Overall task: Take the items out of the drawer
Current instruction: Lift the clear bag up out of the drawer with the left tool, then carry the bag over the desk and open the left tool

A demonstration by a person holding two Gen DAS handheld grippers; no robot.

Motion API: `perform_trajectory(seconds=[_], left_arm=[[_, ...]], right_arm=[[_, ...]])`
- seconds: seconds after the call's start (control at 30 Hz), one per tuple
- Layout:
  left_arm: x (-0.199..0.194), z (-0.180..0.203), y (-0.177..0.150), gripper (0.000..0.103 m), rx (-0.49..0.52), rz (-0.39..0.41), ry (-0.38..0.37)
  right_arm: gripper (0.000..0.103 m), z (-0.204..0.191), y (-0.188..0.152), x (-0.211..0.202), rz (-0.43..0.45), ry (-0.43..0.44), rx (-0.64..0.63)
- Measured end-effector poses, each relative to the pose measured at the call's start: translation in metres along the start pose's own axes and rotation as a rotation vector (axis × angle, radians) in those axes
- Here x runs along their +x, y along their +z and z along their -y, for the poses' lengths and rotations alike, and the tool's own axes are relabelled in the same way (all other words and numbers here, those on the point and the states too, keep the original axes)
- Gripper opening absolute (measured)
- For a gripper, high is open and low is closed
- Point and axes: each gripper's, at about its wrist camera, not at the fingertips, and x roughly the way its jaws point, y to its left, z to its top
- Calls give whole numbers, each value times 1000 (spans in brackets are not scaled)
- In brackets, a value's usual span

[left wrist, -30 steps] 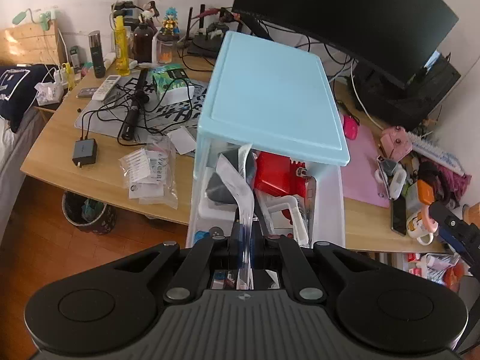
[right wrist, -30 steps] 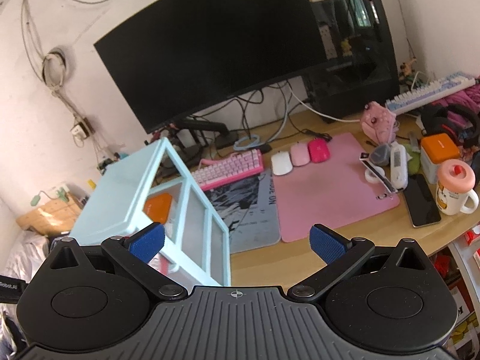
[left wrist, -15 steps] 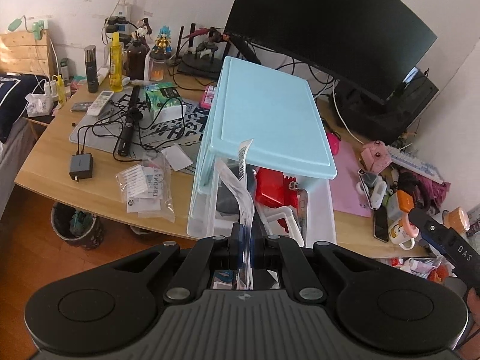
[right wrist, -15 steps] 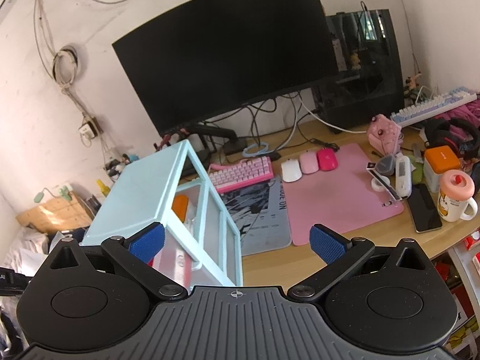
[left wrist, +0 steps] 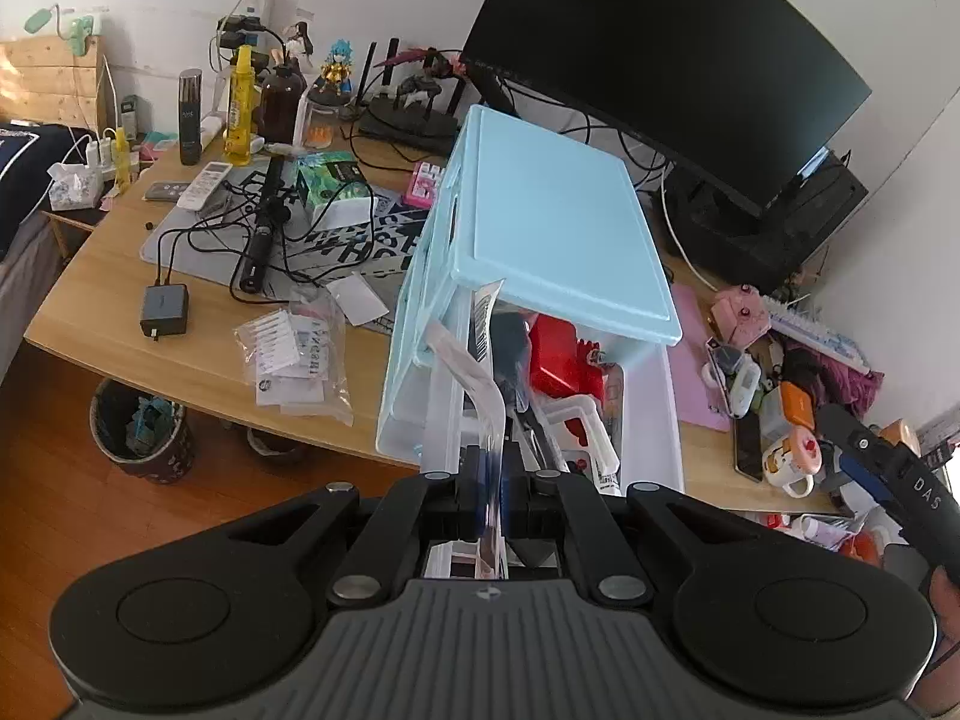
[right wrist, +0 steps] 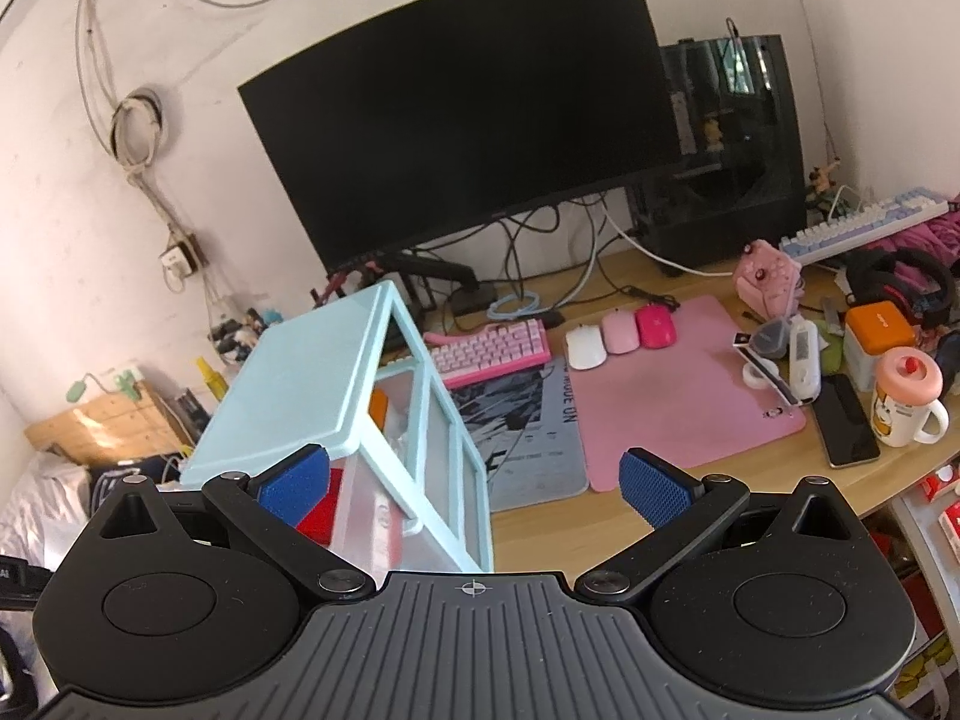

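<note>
The light blue drawer unit (left wrist: pixel 543 276) stands on your wooden desk (left wrist: pixel 198 354), in front of the black monitor (left wrist: pixel 648 66); its top drawer (left wrist: pixel 651 420) is pulled out and holds a red box (left wrist: pixel 564 360); your left gripper (left wrist: pixel 493 492) is clamped on a clear plastic packet (left wrist: pixel 474 378) above this drawer; your right gripper (right wrist: pixel 474 483) has its jaws wide apart beside the unit.

Black tool (right wrist: pixel 474 483), blue ribbed pads (right wrist: pixel 654 487)

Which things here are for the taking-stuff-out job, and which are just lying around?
For the job: blue drawer unit, its open drawer, clear packet pinched in left gripper, open right gripper.

Lying about: monitor, pink keyboard, mug, remote.
</note>
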Motion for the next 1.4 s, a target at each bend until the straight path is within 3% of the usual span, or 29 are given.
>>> perform_trajectory(seconds=[0.37,0.67,0.93,1.0,1.17,1.4], left_arm=[[-15,-9,14,5,8,70,-23],[-10,-36,45,5,36,141,22],[68,-73,64,5,75,179,132],[95,-84,66,5,75,158,169],[155,-108,68,5,58,91,179],[210,-135,75,5,91,46,216]], right_arm=[[103,-17,0,-6,15,1,-18],[103,-32,1,-15,32,-36,-33],[103,-46,-1,-21,39,-94,-41],[103,-50,-2,-23,43,-114,-43],[103,-57,-5,-30,48,-174,-46],[103,-65,-11,-32,41,-257,-34]])
